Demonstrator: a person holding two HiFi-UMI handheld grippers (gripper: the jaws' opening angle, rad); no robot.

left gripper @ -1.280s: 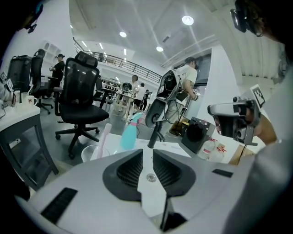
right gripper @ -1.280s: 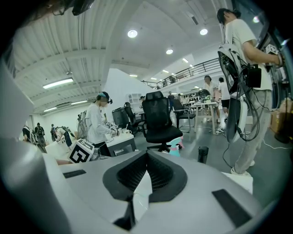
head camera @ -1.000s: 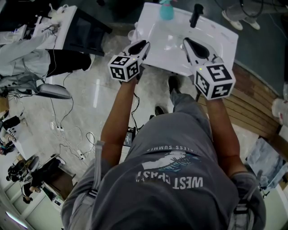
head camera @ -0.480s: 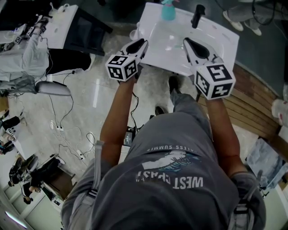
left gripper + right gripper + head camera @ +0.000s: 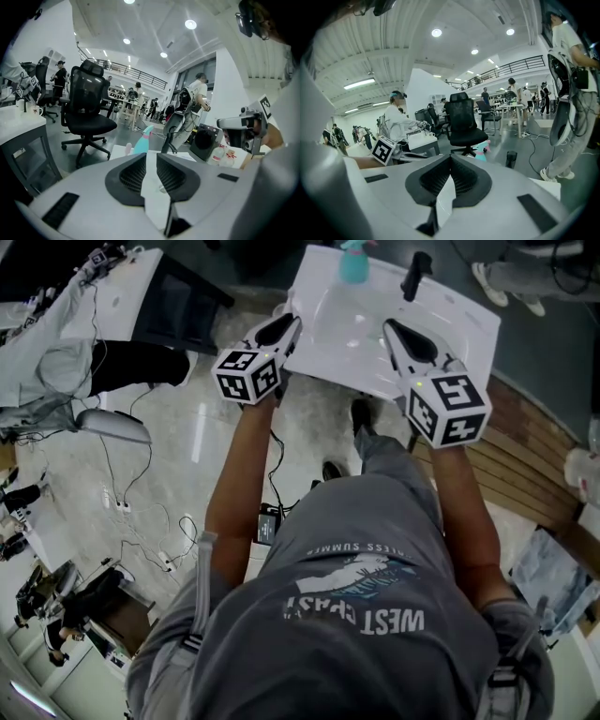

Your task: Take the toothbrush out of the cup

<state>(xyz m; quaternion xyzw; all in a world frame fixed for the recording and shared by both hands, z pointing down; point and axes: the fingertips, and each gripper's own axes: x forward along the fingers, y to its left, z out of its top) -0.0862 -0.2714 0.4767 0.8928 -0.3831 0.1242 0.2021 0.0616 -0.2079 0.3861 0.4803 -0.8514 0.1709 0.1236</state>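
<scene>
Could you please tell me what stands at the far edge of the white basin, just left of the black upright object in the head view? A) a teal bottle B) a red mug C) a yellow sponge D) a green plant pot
A: a teal bottle stands at the far rim of the white basin, just left of the black upright object in the head view.

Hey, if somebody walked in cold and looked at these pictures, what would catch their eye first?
The black-and-white marker cubes on the left tool and right tool, both held at the edge of a white basin at the top of the head view. Then the teal bottle on the basin's far rim, with a black tap to its right. The left tool's jaws stand slightly apart, empty; the right tool's are together.
</scene>
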